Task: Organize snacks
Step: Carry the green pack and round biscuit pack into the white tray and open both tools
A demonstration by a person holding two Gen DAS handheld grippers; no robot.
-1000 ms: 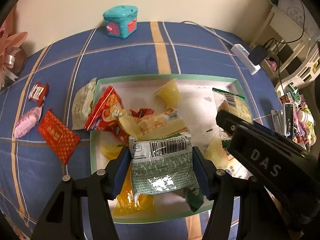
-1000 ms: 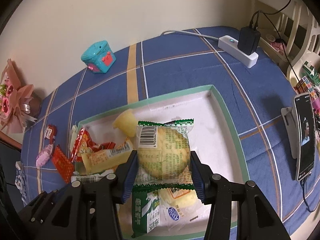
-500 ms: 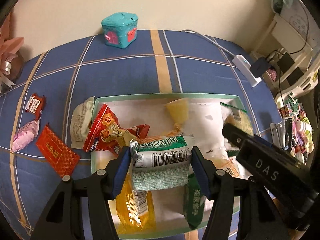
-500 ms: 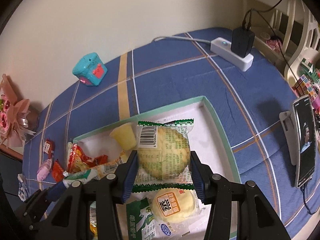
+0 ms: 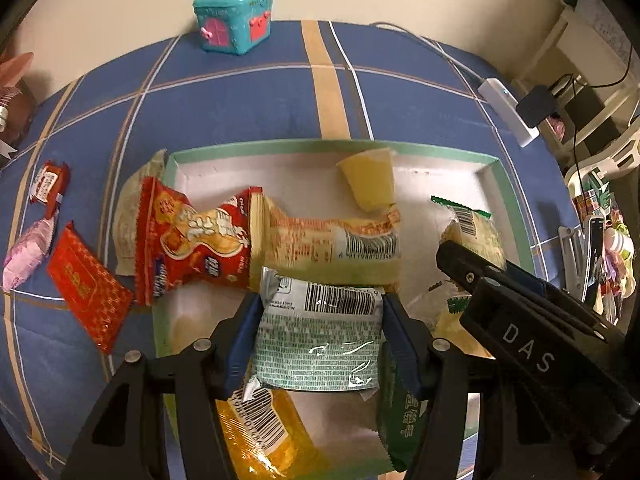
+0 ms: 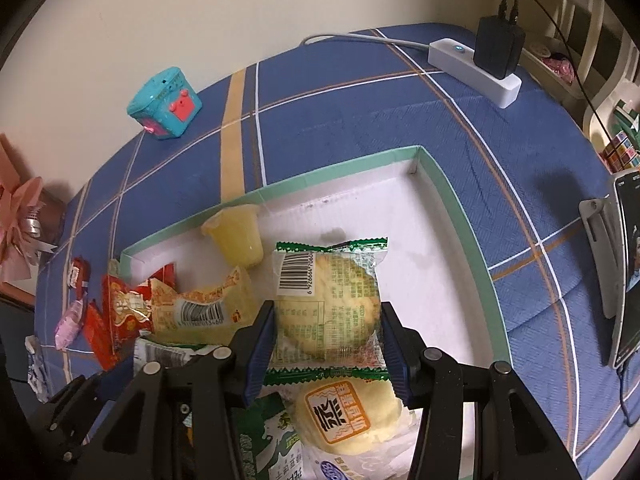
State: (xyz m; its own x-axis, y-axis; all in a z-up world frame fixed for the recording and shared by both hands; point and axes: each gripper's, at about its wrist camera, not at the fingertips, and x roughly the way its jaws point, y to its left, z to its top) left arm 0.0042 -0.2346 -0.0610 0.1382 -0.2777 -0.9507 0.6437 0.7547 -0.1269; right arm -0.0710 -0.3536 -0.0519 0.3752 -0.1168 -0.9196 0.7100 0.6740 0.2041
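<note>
Green-rimmed and white inside, the tray (image 5: pixel 514 208) is sitting on the blue plaid cloth (image 5: pixel 248 112) of the counter, and I am taking it as my landmark. I am holding my left gripper (image 5: pixel 320 330) above the tray's near half, its jaws clamped on a green-and-white snack packet (image 5: pixel 318 336) with the barcode facing up. I am holding my right gripper (image 6: pixel 326 334) over the tray's right half, its jaws clamped on a clear green-edged packet with a round pastry (image 6: pixel 330 304) inside. Inside the tray a yellow jelly cup (image 5: pixel 370 184) is lying near the far rim, a long yellow packet (image 5: pixel 332 240) is resting across the middle, and a red peanut packet (image 5: pixel 188 240) is hanging over the left rim. An orange-yellow packet (image 5: pixel 260 428) is lying by the near rim under my left jaws. Outside the tray, to its left, a red sachet (image 5: pixel 86 284), a pink candy (image 5: pixel 26 252) and a small red-and-white candy (image 5: pixel 50 184) are lying on the cloth. Beyond the far rim a teal toy box (image 5: pixel 234 16) is standing by the wall, and a white power strip (image 6: pixel 474 70) is lying off the far right corner
</note>
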